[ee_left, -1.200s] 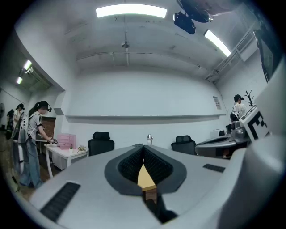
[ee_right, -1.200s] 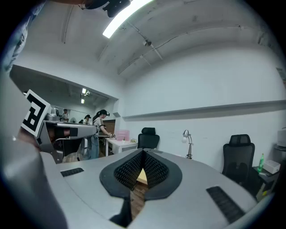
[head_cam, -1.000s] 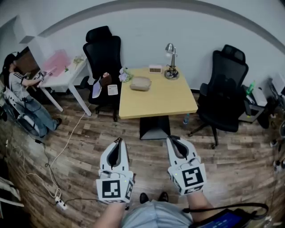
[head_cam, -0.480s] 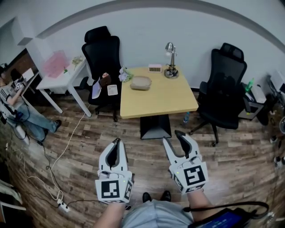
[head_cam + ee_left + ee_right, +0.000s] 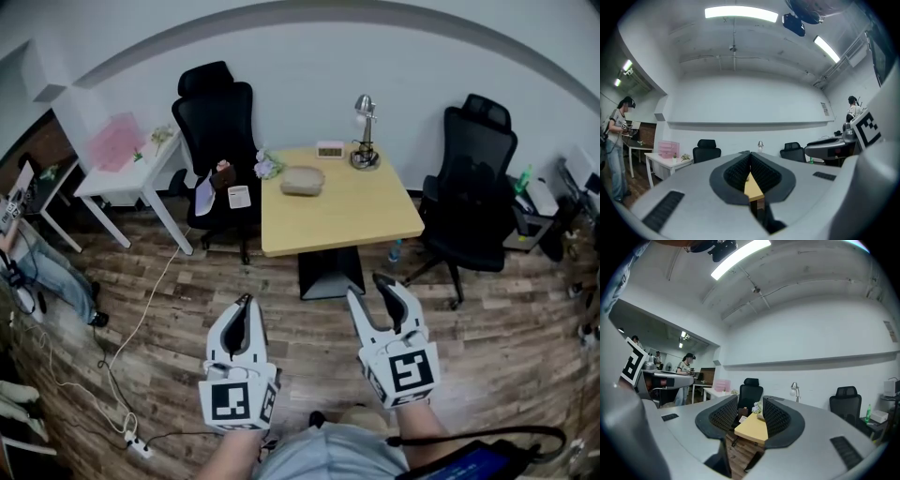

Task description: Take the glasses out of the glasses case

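Note:
The glasses case [image 5: 303,180], a tan oval pouch, lies shut on the far left part of the yellow table [image 5: 356,216]; no glasses show. Both grippers hang level over the wood floor, well short of the table's near edge. My left gripper [image 5: 246,302] is shut, its pads meeting with nothing held; in the left gripper view [image 5: 750,154] only a sliver of table shows under the pads. My right gripper [image 5: 368,288] is open; its jaws have just been opening, with nothing between them. In the right gripper view [image 5: 751,401] the table [image 5: 752,427] shows through the gap.
A desk lamp [image 5: 364,131] and a small clock [image 5: 329,148] stand at the table's back. Black office chairs [image 5: 217,131] [image 5: 473,187] flank it, the left one with items on its seat. A white desk [image 5: 122,159] and a person [image 5: 28,253] are at left. A cable and power strip [image 5: 131,441] lie on the floor.
The right jaws went from shut to wide open. Both grippers and the view drew a little closer to the table. The person at left moved further towards the picture's edge.

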